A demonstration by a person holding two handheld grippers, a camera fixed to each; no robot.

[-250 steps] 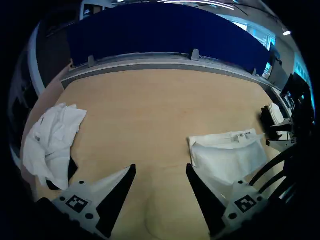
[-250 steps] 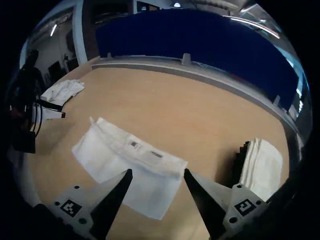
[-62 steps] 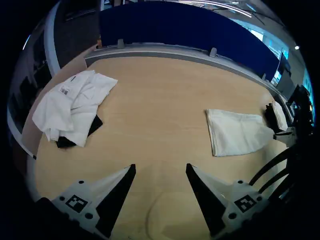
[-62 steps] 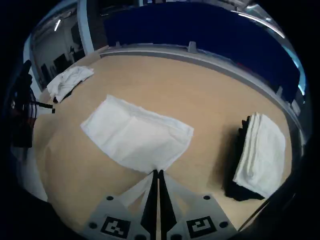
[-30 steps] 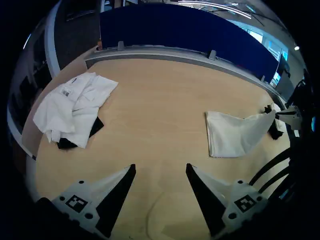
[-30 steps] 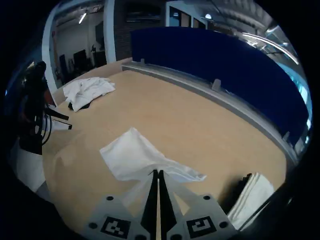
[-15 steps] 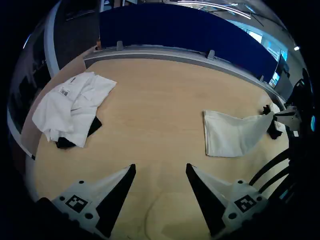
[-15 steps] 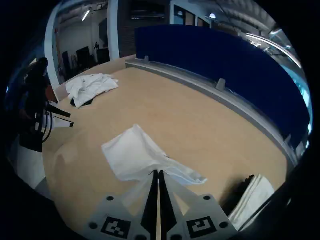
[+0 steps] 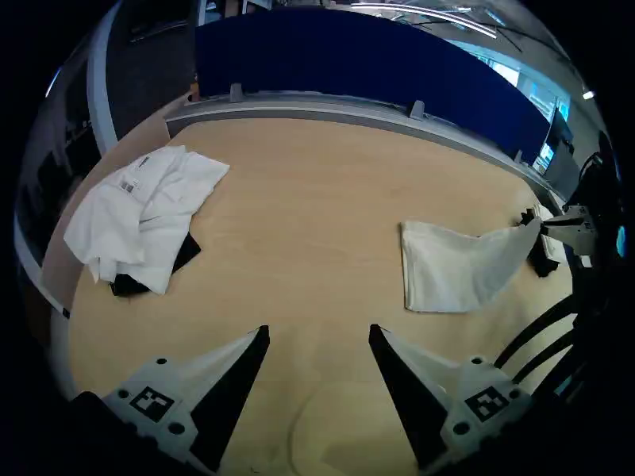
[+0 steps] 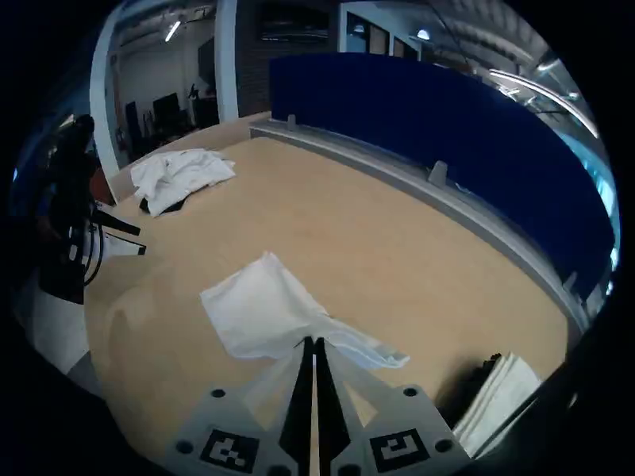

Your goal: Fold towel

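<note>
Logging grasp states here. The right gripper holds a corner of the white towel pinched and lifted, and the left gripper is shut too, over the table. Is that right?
Not quite: the left gripper is open, with its fingers spread over the table, as the left gripper view shows. The right gripper does pinch the white towel by its lifted corner.

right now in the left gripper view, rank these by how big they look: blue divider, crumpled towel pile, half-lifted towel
1. blue divider, clearly largest
2. crumpled towel pile
3. half-lifted towel, only somewhat smaller than the pile
</note>
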